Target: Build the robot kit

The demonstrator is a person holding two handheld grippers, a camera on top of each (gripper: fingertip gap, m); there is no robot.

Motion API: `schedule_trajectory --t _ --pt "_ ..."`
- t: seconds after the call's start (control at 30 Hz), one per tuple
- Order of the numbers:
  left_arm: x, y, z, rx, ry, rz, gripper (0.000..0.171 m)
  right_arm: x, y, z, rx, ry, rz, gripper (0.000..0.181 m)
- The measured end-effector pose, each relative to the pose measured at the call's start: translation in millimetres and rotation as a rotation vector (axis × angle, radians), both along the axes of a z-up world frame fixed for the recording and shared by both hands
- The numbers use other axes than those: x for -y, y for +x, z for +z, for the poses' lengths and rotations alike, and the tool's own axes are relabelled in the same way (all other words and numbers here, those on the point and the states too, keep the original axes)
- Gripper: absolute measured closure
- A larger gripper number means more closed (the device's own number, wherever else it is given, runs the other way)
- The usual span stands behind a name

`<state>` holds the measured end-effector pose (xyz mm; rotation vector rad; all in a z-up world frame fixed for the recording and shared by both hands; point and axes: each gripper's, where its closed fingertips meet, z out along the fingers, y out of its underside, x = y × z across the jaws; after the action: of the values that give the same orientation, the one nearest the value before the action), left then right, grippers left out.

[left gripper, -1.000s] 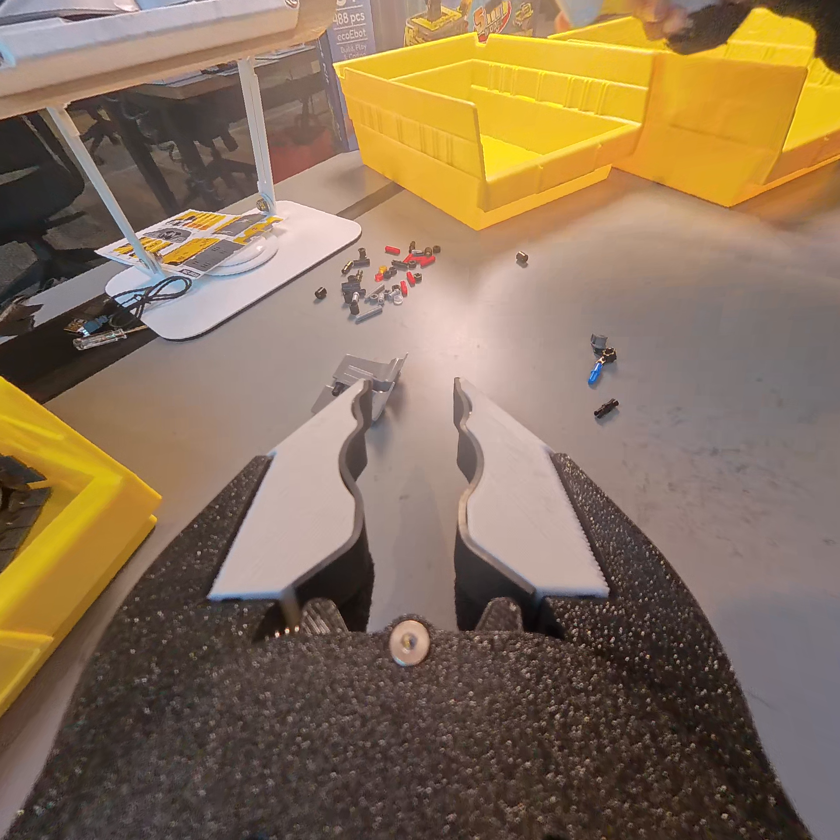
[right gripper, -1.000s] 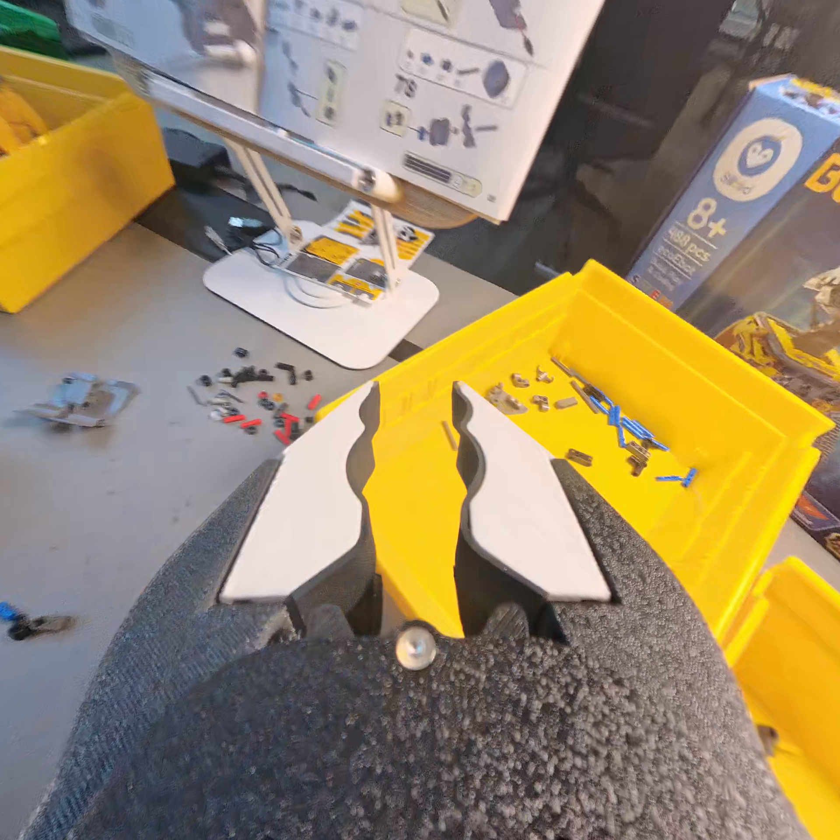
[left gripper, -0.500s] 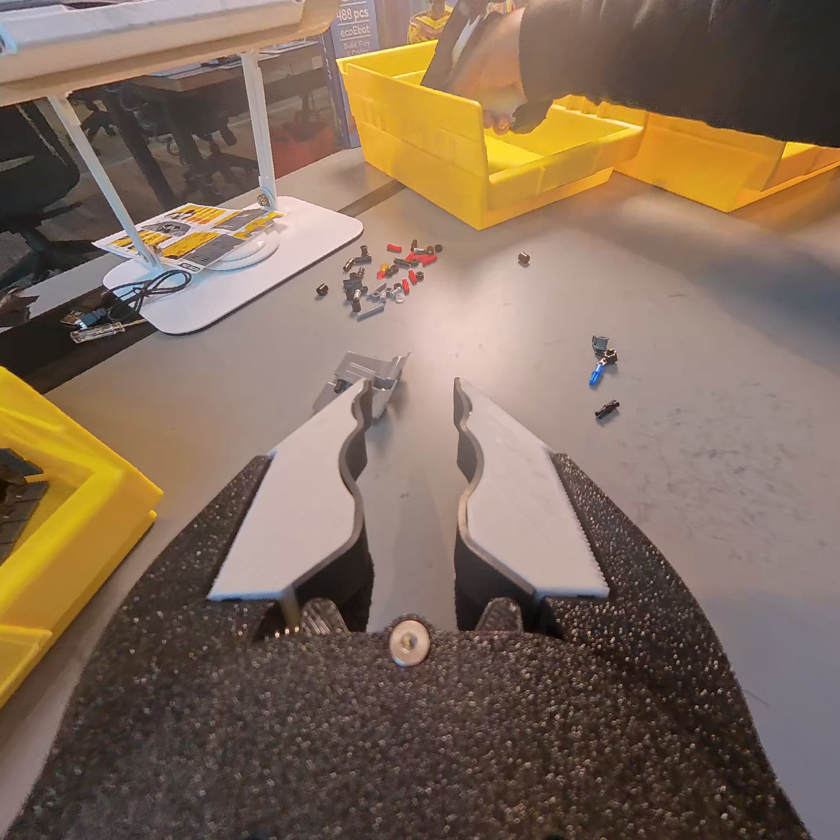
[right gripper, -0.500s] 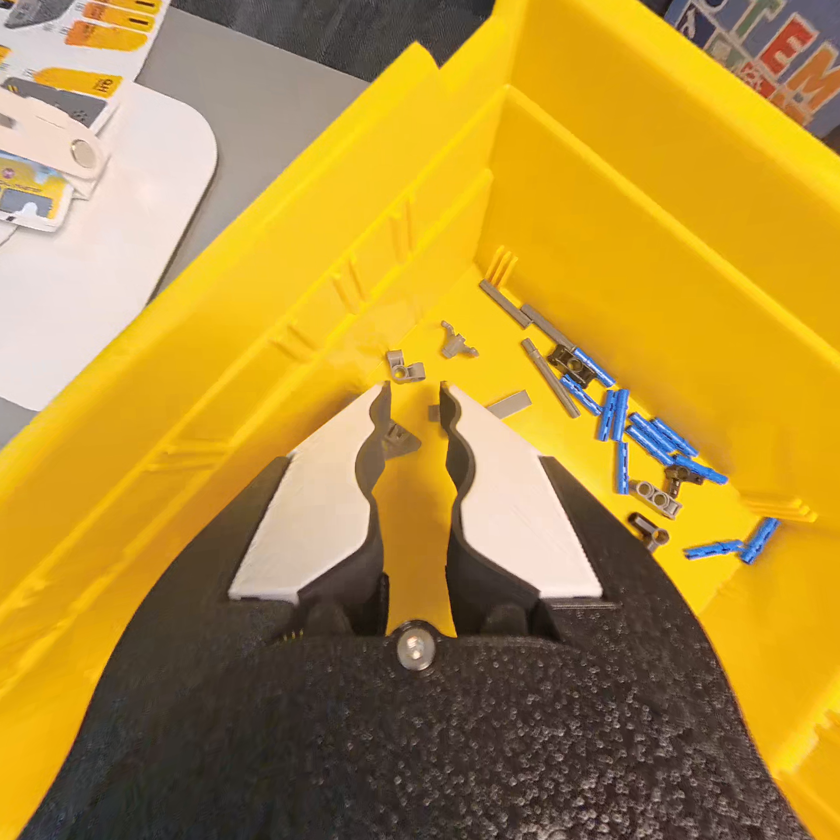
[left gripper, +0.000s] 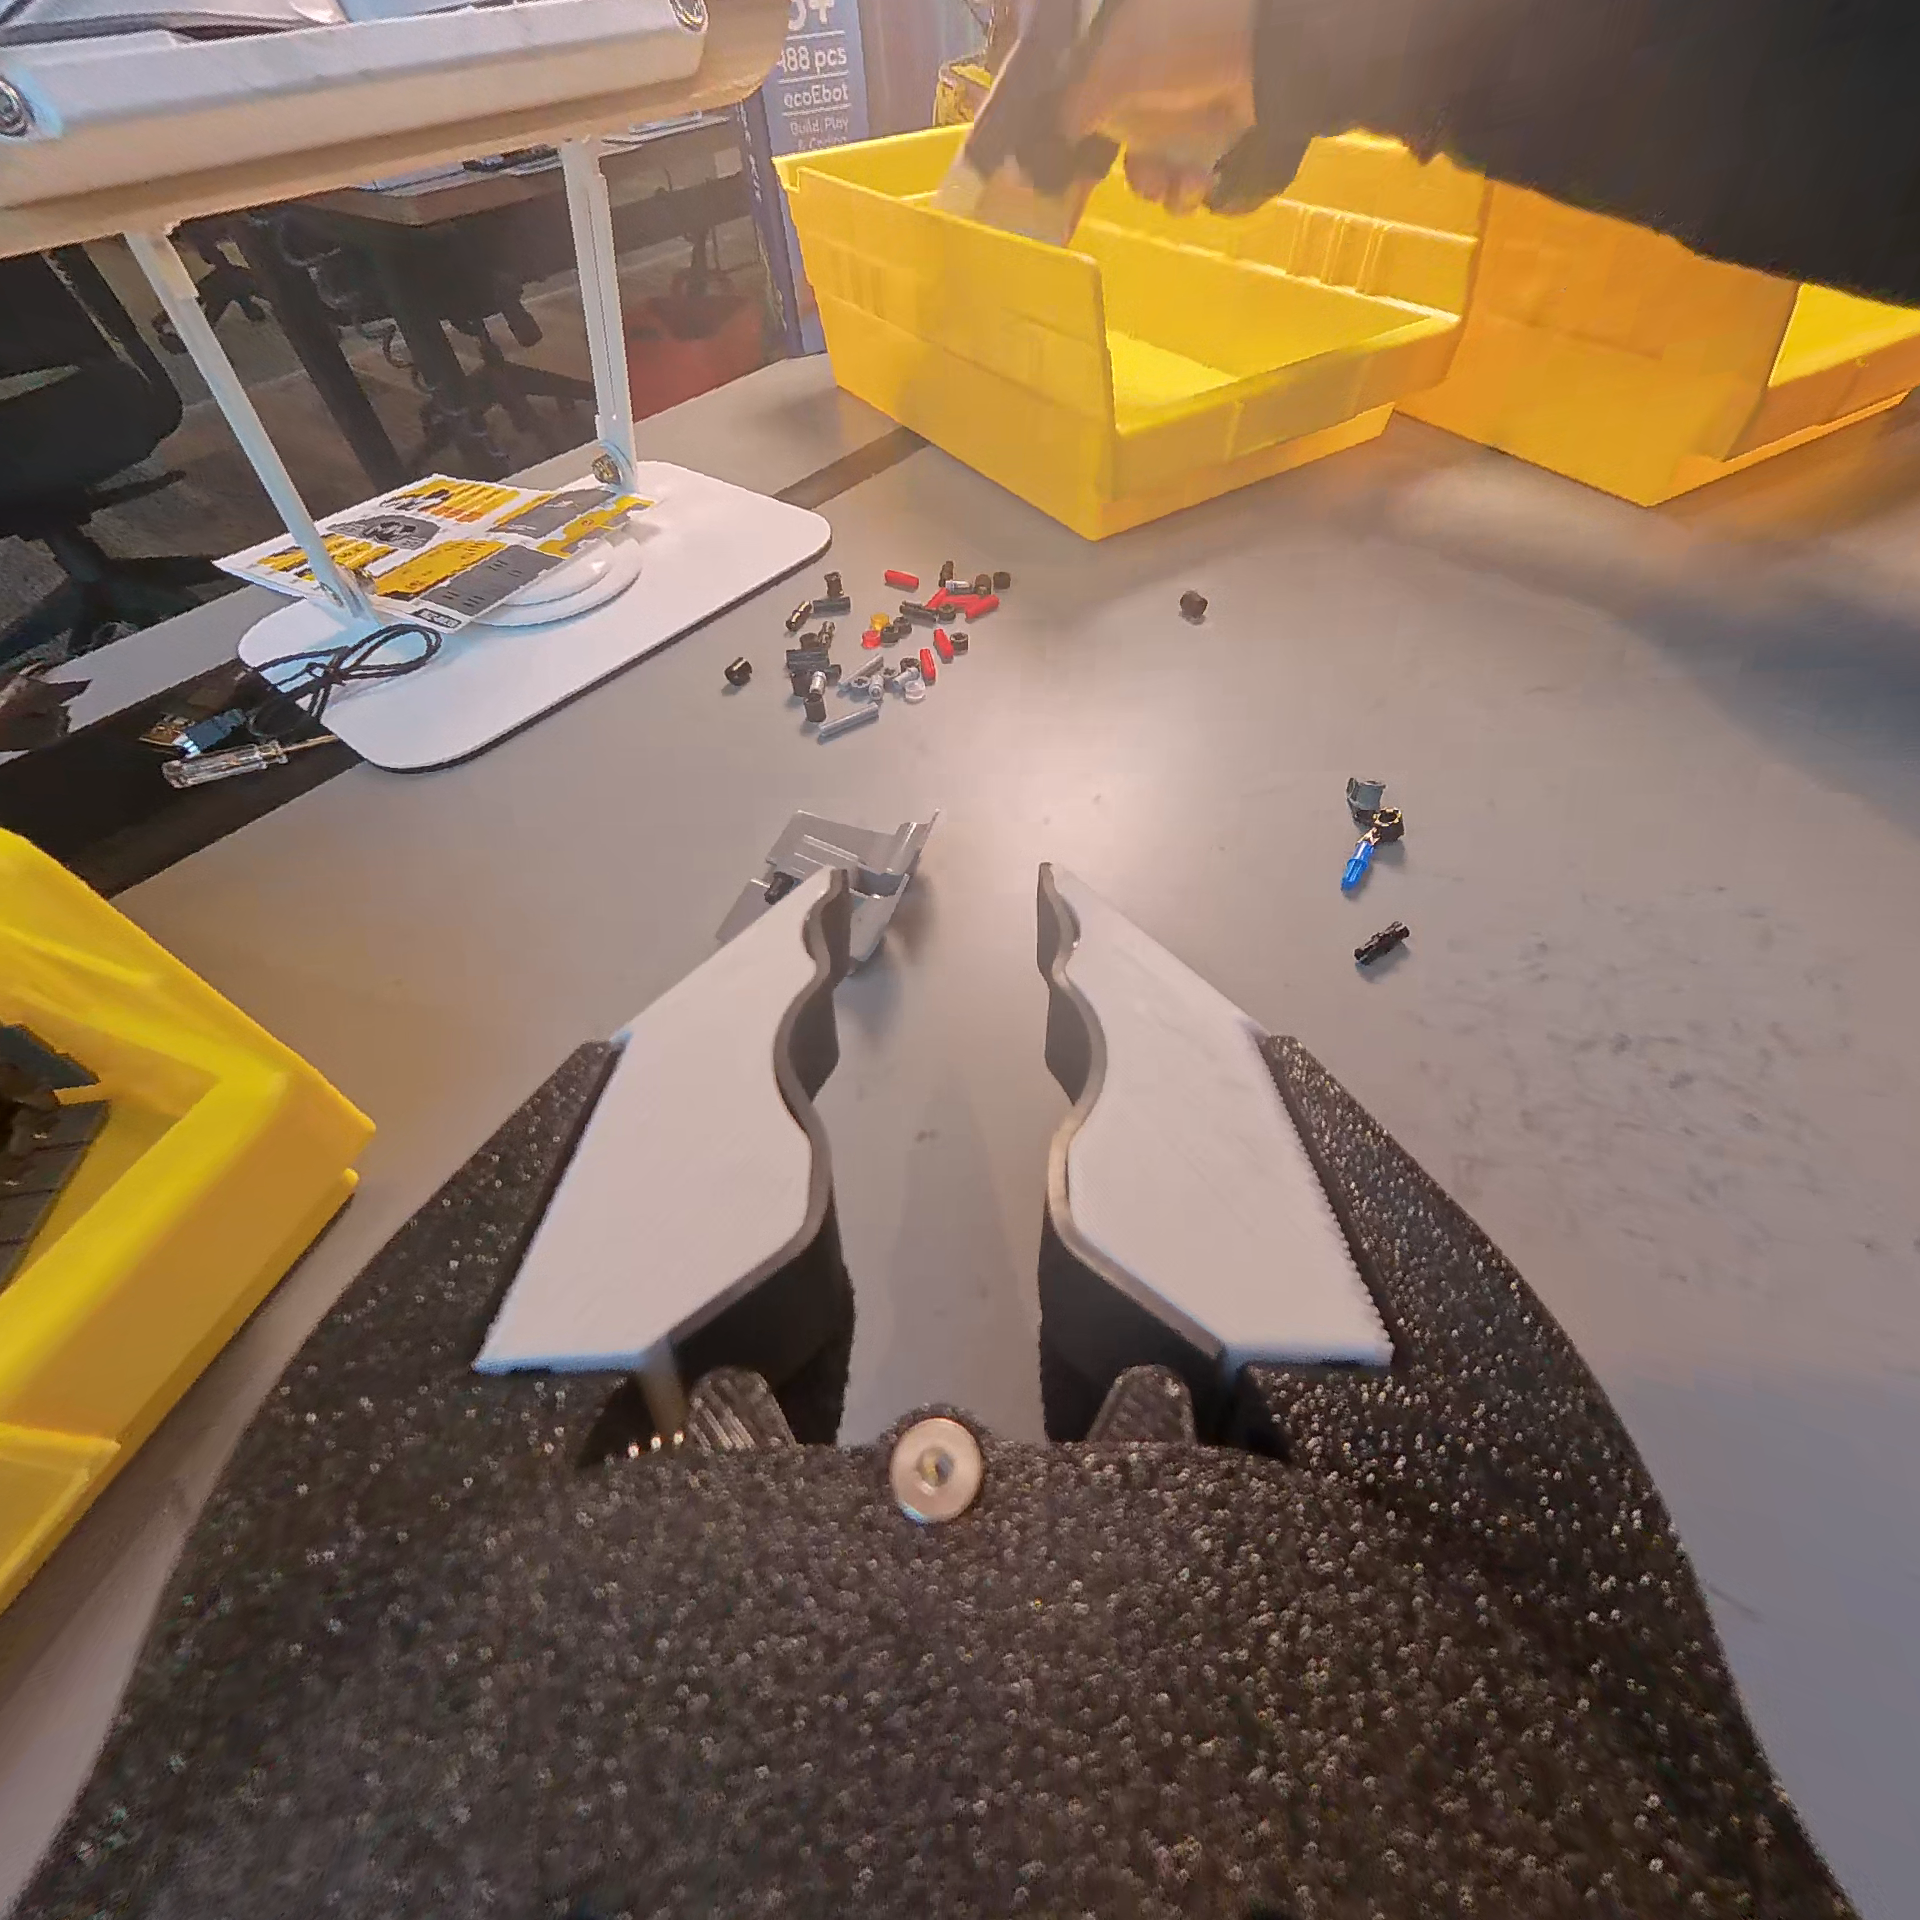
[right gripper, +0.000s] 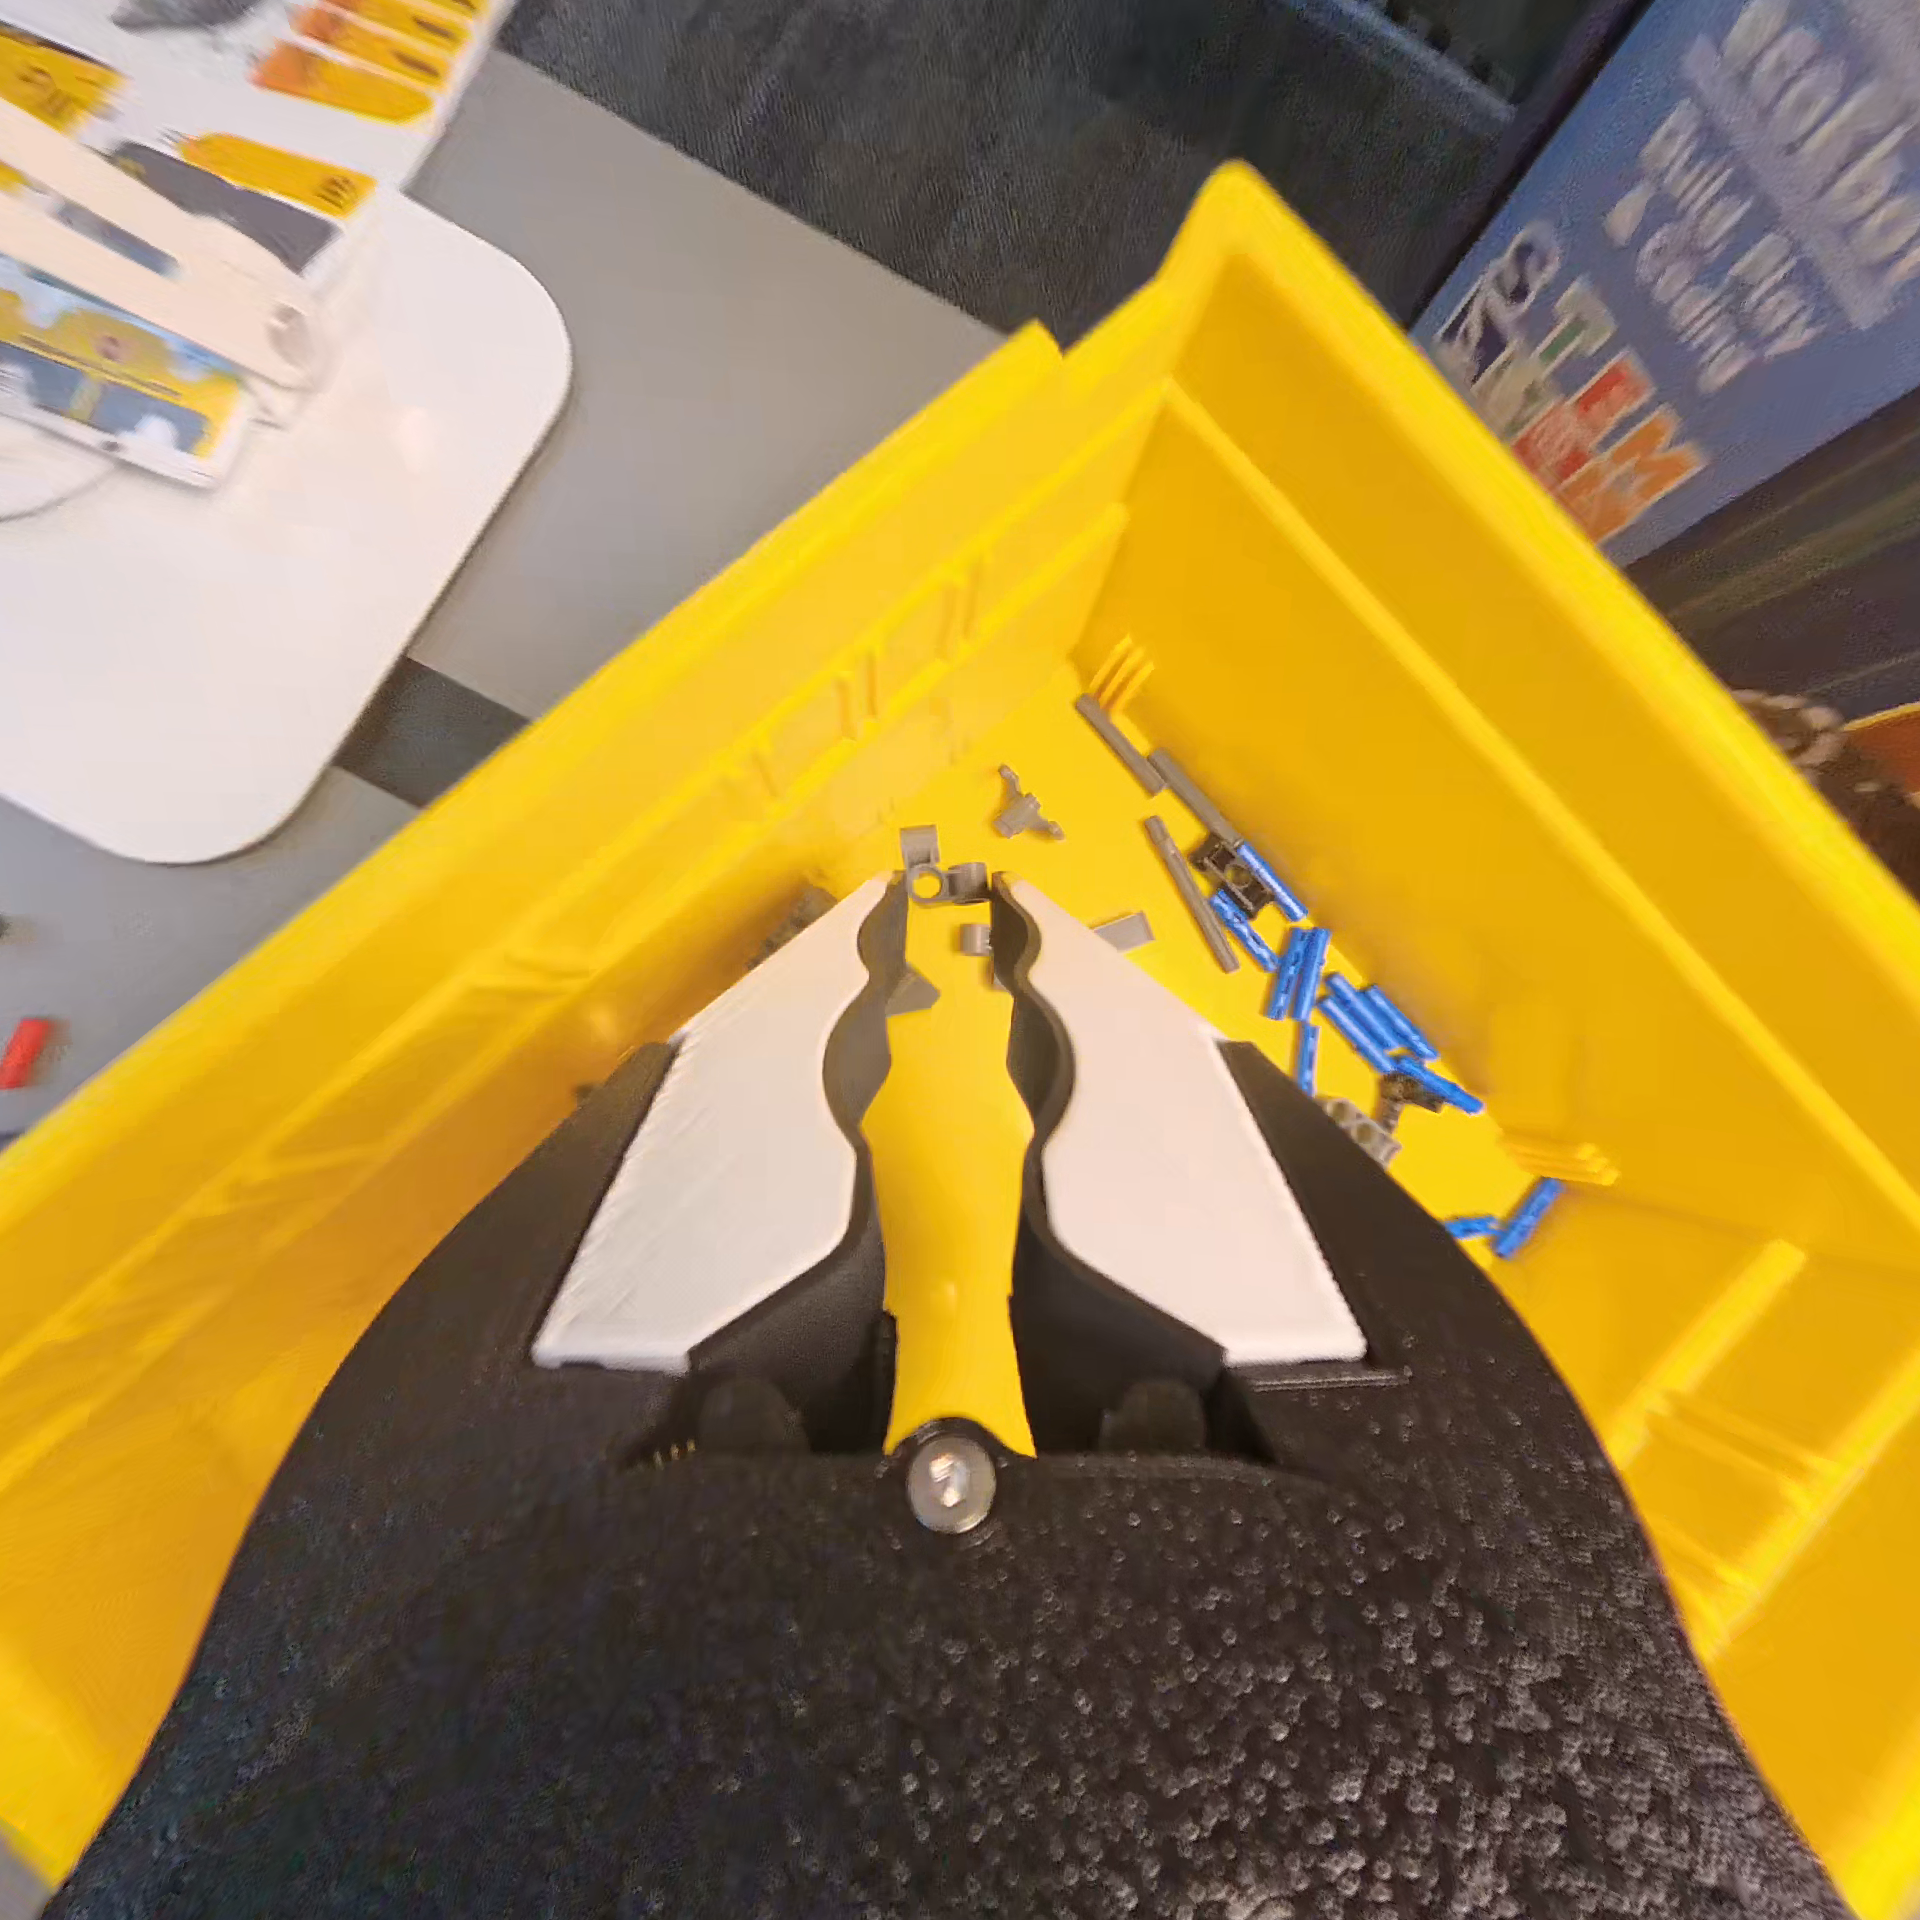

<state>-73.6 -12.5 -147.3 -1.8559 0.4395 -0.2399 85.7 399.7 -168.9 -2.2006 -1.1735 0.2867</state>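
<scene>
In the right wrist view my right gripper [right gripper: 948, 888] reaches down into a yellow bin [right gripper: 1351, 582]. Its jaws stand a narrow gap apart, with a small grey connector piece [right gripper: 940, 881] on the bin floor between the fingertips. Other grey pieces [right gripper: 1023, 816], grey axles [right gripper: 1190, 894] and several blue pins [right gripper: 1340, 1003] lie just to the right. In the left wrist view my left gripper [left gripper: 940, 883] is open and empty, low over the grey table. Its left fingertip is next to a grey built assembly [left gripper: 842, 852]. The right hand and gripper [left gripper: 1039, 177] show over the far bin [left gripper: 1122, 353].
A pile of small red, black and grey parts [left gripper: 883, 644] lies beyond the assembly. A blue pin [left gripper: 1359, 862] and black pin [left gripper: 1380, 940] lie to the right. A white stand base [left gripper: 540, 644] with sheets, a screwdriver [left gripper: 223, 764] and a near-left yellow bin [left gripper: 156, 1195] flank the table. Spacing between my two grippers at the tips: around 45 centimeters.
My right gripper moved from above the bin's edge down into the bin, narrowed, and came onto the grey connector. My left gripper has stayed put.
</scene>
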Motion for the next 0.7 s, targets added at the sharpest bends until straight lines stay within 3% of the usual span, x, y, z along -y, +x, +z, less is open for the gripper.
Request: schedule_trajectory --t 0.1,0.17,0.23,0.33,0.43,0.57,0.7 --pt "0 0 -1 0.001 -0.006 -0.004 0.136 38 -3 69 -0.068 0.161 0.111 0.166" --pt "0 0 -1 0.005 -0.008 -0.003 0.135 93 -11 105 -0.121 0.234 0.257 0.166" --pt "-1 0 0 0.01 -0.005 -0.002 0.134 168 -16 116 -0.165 0.235 0.449 0.166" --pt "0 -1 1 0.014 0.001 0.002 0.134 277 -13 83 -0.15 0.165 0.735 0.166" --pt "0 -2 1 0.012 0.002 0.006 0.134 346 -3 24 -0.095 0.058 0.866 0.166" --pt "-1 -2 0 0.006 -0.001 0.011 0.134 378 0 -26 -0.078 -0.06 0.888 0.166" --pt "0 -2 0 0.0 0.001 0.015 0.134 378 -1 -40 -0.063 -0.085 0.893 0.166"
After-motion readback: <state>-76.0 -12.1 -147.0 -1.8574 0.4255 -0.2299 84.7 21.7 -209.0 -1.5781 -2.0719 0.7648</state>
